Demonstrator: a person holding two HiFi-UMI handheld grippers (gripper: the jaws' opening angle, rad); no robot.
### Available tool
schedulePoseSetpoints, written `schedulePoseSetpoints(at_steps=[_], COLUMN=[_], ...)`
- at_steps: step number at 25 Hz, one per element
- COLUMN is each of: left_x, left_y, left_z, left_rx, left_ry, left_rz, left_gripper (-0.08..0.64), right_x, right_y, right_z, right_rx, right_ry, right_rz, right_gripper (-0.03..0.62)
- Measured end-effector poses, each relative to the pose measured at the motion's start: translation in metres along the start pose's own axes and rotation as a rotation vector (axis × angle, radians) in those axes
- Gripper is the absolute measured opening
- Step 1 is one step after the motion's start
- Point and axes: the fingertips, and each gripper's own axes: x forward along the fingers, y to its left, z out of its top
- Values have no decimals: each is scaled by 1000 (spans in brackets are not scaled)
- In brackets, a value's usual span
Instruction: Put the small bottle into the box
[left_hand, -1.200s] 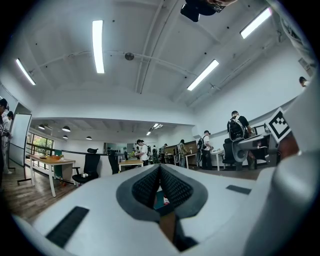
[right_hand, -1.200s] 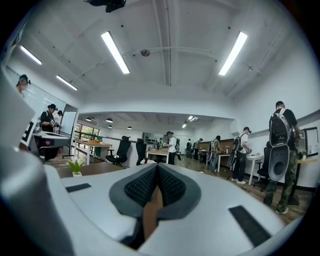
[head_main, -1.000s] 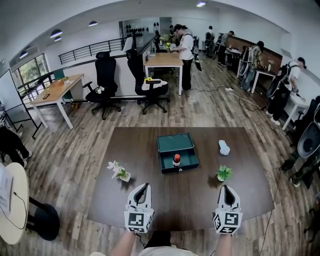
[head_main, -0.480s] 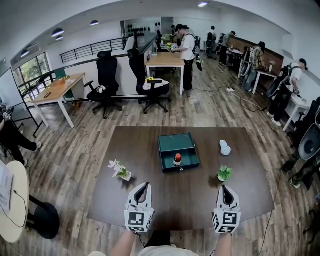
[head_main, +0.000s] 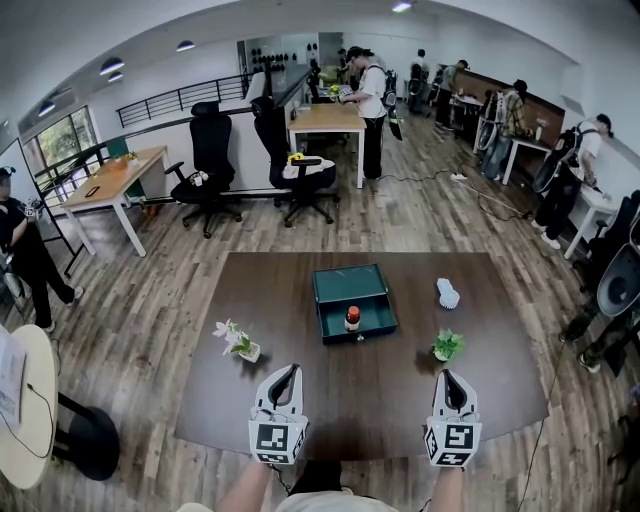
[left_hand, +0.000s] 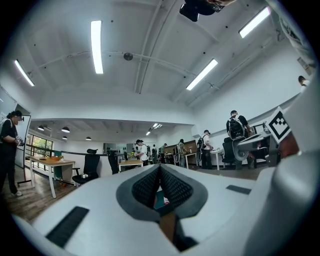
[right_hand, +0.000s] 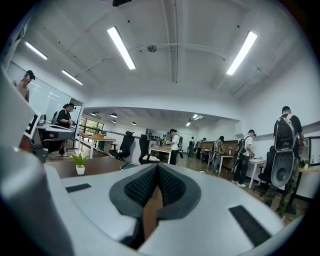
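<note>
At the near edge of the matte dark-brown rectangular table (head_main: 370, 395), the white left gripper (head_main: 292, 370) and right gripper (head_main: 447, 375) rest apart, ribbed black pads (right_hand: 141, 187) pressed together on nothing. Mid-table, the small red-capped bottle (head_main: 352, 319) stands inside the open, square-cornered green box (head_main: 320, 300), with bare tabletop between it and both grippers.

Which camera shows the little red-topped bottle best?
The head view: the small bottle stands upright in the green box, fully in sight. The left gripper view shows only a sliver of the box, and the bottle can't be made out there. The right gripper view misses it.
</note>
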Motion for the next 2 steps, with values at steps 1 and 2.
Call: schedulePoseSetpoints(at_steps=[1, 2], left_x=[0, 1], left_y=[-1, -2], left_z=[-1, -1], left_rx=[0, 0], left_ry=[1, 1], left_rz=[-2, -4], left_gripper=[3, 2], right_x=[0, 0], right_y=[-1, -1], right_z=[-1, -2], right_rx=[2, 4], right_ry=[1, 2], right_rz=[0, 0], right_gripper=[0, 0])
